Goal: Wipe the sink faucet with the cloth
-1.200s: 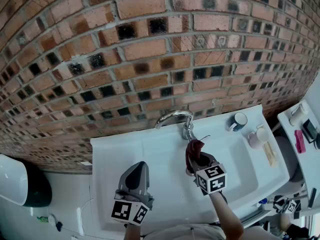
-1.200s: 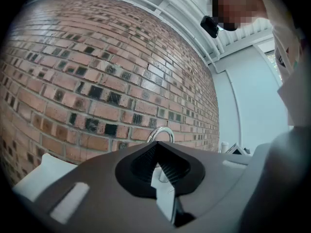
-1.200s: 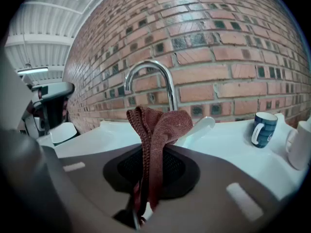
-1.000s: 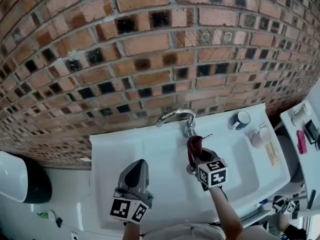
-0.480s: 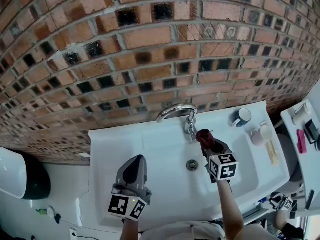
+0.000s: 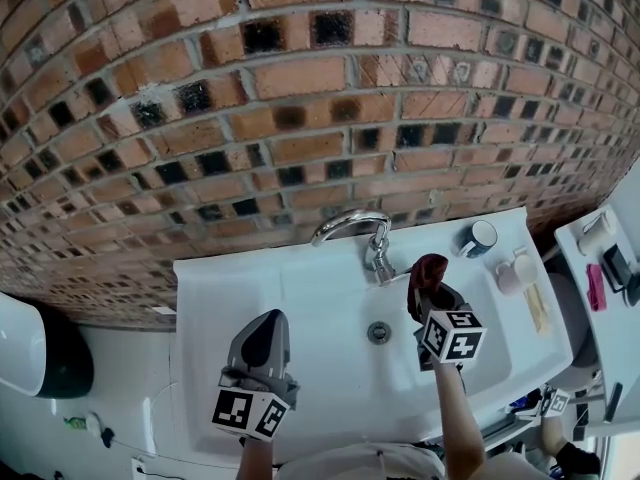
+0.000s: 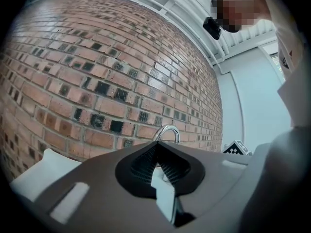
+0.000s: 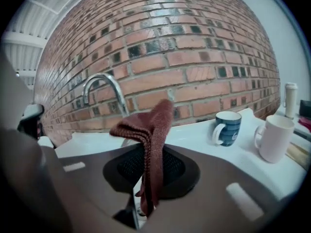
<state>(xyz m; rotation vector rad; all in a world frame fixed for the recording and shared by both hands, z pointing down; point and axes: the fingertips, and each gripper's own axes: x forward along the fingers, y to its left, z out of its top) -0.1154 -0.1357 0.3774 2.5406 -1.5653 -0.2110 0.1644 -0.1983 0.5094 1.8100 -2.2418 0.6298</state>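
A chrome faucet (image 6: 352,224) arches over the white sink (image 6: 300,288) in front of the brick wall; it also shows in the left gripper view (image 7: 167,132) and the right gripper view (image 8: 103,84). My right gripper (image 6: 427,293) is shut on a dark red cloth (image 6: 428,268), just right of the faucet's base and apart from it. The cloth (image 8: 148,127) stands up folded from the right gripper (image 8: 145,191). My left gripper (image 6: 266,320) hovers over the sink's front left, shut with nothing in it (image 7: 158,166).
A blue mug (image 6: 481,236) and a white mug (image 6: 512,271) stand on the sink's right ledge, with a wooden stick (image 6: 538,308) beside them. The drain (image 6: 378,332) lies below the spout. A side shelf (image 6: 590,258) with small items is at the far right.
My right gripper has carried the cloth rightward and slightly back, from in front of the faucet's base to its right side. The left gripper has hardly moved.
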